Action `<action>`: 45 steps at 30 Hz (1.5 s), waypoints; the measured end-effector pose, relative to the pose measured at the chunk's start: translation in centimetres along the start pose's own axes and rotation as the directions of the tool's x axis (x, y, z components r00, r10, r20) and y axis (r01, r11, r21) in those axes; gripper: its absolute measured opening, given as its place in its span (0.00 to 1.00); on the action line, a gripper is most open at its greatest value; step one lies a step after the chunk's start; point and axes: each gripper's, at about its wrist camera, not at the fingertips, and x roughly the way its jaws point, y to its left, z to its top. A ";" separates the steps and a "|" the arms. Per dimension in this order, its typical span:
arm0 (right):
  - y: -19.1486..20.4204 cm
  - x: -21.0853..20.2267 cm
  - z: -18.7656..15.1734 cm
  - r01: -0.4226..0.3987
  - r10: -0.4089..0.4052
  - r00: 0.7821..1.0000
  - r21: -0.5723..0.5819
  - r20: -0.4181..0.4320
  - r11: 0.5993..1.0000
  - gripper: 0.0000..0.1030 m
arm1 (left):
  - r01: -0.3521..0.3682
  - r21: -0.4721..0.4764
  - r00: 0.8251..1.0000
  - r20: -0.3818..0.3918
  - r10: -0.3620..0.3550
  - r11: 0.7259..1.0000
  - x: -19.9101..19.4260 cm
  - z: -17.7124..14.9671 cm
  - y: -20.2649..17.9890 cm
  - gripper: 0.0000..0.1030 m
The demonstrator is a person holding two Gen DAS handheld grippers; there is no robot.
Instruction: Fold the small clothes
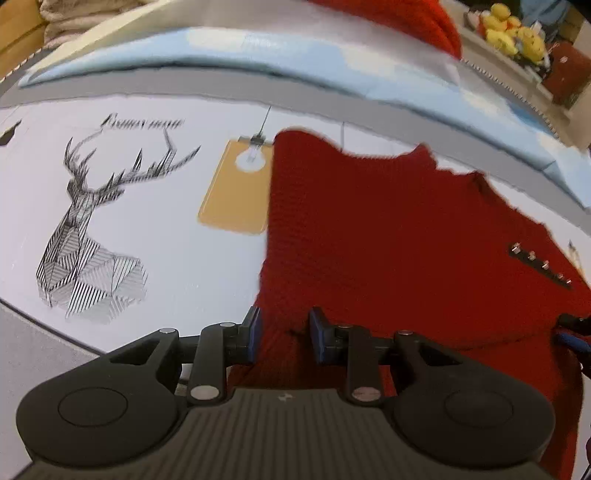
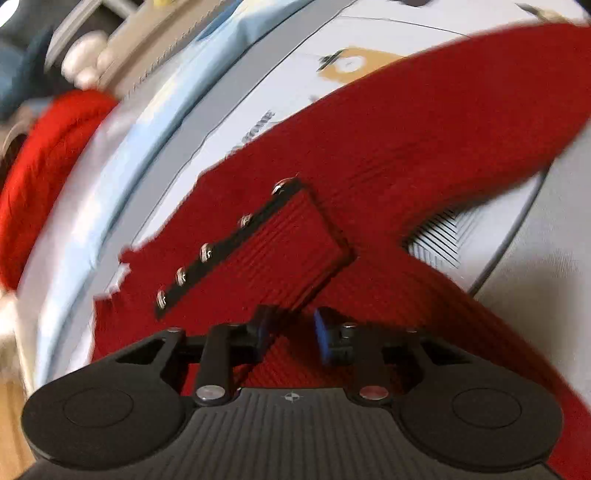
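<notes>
A small red knitted garment with a black-trimmed pocket and a row of metal studs lies on a printed table cover. My left gripper has its blue pads either side of a bunched fold at the garment's near left edge. In the right wrist view the same garment spreads ahead, with the studded pocket just beyond my right gripper, whose pads pinch the cloth below the pocket. The right gripper's tip shows at the right edge of the left wrist view.
The cover shows a deer drawing and a yellow lamp tag. A light blue cloth lies along the far edge, with another red garment on it. Yellow plush toys sit beyond the table.
</notes>
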 end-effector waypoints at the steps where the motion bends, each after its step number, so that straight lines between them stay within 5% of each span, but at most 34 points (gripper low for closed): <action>1: 0.6 -0.3 0.2 0.004 -0.004 1.000 -0.033 0.014 0.999 0.28 | 0.007 0.011 1.000 0.021 -0.007 1.000 -0.5 0.2 -0.3 0.30; 10: -1.2 -2.8 2.4 0.017 -0.017 0.996 0.005 0.084 1.000 0.31 | 0.035 0.115 0.997 0.066 -0.043 0.993 -1.6 -0.1 -2.8 0.31; 16: -5.1 -5.4 4.0 0.048 -0.049 0.993 0.011 0.110 0.999 0.31 | -0.032 0.132 0.994 -0.095 0.044 0.991 1.5 -1.7 -2.8 0.31; 26: -17.1 -9.1 9.3 0.152 -0.195 0.957 0.201 0.216 0.968 0.32 | 0.008 0.246 1.000 0.014 -0.011 0.969 -2.2 -1.5 -6.2 0.35; 34: -26.0 -9.5 11.5 0.111 -0.229 0.943 0.421 0.240 0.900 0.32 | 0.000 0.268 1.000 0.017 -0.005 0.963 -2.3 -1.9 -6.6 0.35; 45: -26.7 -8.7 12.2 0.008 -0.170 0.940 0.481 0.294 0.876 0.33 | 0.011 0.269 1.000 0.021 -0.017 0.963 -2.5 -1.6 -6.3 0.35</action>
